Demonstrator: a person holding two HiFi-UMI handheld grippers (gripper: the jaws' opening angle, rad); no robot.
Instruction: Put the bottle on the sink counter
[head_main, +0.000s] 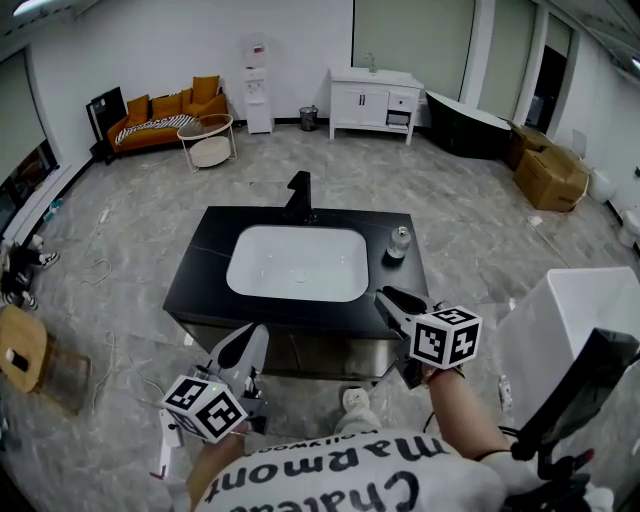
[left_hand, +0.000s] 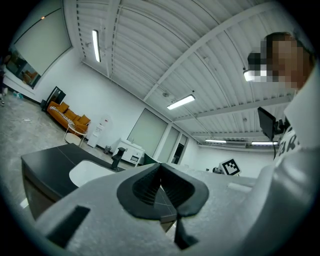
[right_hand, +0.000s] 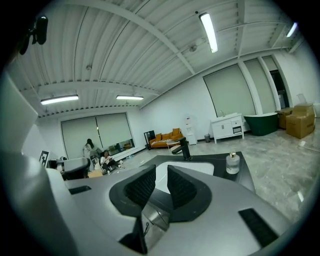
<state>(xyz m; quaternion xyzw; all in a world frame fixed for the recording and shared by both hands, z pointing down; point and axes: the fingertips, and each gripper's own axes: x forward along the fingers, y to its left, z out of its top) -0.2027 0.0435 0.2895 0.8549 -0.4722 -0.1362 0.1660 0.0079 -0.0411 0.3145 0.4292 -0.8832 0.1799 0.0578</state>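
The bottle stood upright on the black sink counter, just right of the white basin. The right gripper hovered near the counter's front right corner, jaws slightly apart, nothing between them. The left gripper sat below the front edge, jaws together, empty.

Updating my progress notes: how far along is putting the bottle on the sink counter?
Done: the bottle stands upright on the sink counter, right of the basin. In hand: nothing; left claw shut, right claw slightly apart, both empty. Remaining: apparently nothing.
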